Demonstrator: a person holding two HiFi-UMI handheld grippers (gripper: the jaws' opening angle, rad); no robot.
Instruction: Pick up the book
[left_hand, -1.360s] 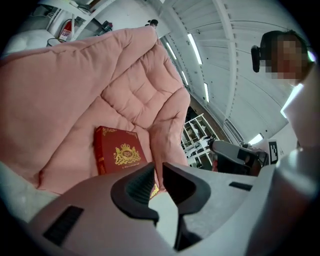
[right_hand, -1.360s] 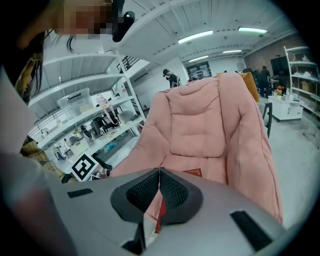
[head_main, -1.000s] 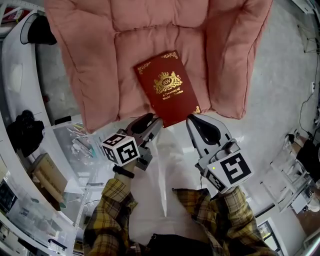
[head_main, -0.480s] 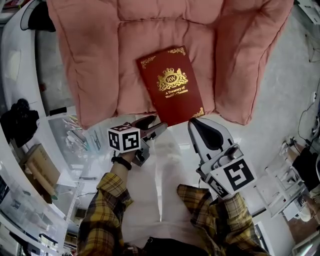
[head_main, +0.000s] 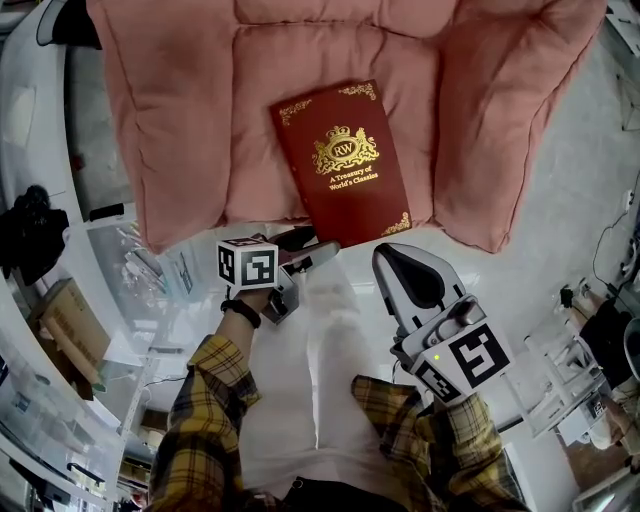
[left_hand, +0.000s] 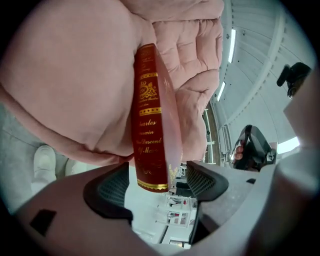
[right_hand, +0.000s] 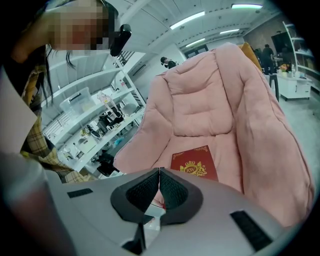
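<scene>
Presently, approach stage: the left gripper (left_hand: 157, 182), jaws opening wide, brackets the near corner of the red book (head_main: 343, 160) lying on the pink armchair seat (head_main: 190, 120), apparently without contact, the right gripper (right_hand: 159, 186) closed and empty; next, a square closure on the spine.

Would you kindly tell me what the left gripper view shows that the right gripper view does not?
Only the left gripper view shows the book edge-on, its gold-lettered spine upright in the picture. The spine's near end sits between the opening jaws of the left hand-held gripper, and the pads are not pressing on it.

Only the right gripper view shows the book's front cover with its gold crest, lying flat on the seat. It also shows the right hand-held gripper with jaws together and nothing between them, and cluttered shelves at the left.

Both show the red book on the pink cushioned chair.
</scene>
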